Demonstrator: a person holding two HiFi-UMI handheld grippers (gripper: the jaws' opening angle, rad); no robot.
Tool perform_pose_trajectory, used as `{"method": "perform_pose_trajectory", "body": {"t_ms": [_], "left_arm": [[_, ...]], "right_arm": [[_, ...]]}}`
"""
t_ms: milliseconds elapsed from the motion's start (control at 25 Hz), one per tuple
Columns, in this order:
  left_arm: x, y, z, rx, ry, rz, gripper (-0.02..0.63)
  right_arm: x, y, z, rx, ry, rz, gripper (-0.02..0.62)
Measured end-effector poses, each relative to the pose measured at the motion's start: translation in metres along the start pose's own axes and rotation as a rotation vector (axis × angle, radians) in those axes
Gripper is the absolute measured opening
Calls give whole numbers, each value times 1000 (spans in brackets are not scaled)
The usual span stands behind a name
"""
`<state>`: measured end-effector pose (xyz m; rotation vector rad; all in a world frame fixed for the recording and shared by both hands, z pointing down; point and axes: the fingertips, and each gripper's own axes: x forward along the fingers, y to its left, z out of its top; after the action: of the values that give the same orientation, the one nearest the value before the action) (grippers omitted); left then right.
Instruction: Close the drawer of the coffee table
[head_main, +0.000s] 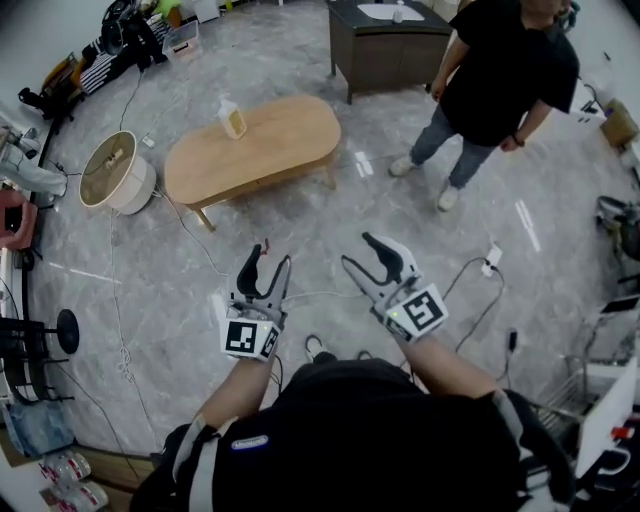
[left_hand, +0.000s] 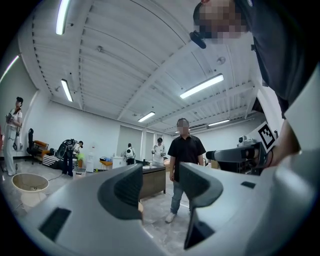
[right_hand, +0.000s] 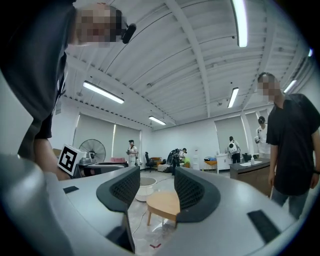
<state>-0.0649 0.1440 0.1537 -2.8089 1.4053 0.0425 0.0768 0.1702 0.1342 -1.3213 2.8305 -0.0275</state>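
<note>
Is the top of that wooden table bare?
No, a pale bottle stands on the coffee table, near its left end in the head view.

There are two grippers, a left gripper (head_main: 275, 255) and a right gripper (head_main: 358, 250); one oval wooden coffee table (head_main: 255, 145); one bottle (head_main: 232, 119) on it; one dark cabinet (head_main: 385, 45); one round white tub (head_main: 115, 172); one bystander (head_main: 510, 70) in a black shirt
</note>
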Motion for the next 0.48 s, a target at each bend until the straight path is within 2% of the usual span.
{"method": "perform_pose_trajectory", "body": {"t_ms": [200,400,480], "left_arm": [[-17,-27,3,11,-7,-1,165],[-42,-49,9,2,4,-35,55],[-49,-52,12,6,13,-39,27]], "right_arm": [[-22,12,3,-16,-2,51,207],[-43,30,2,-11,17,95,52],[-47,31,0,-7,29,99,34]]}}
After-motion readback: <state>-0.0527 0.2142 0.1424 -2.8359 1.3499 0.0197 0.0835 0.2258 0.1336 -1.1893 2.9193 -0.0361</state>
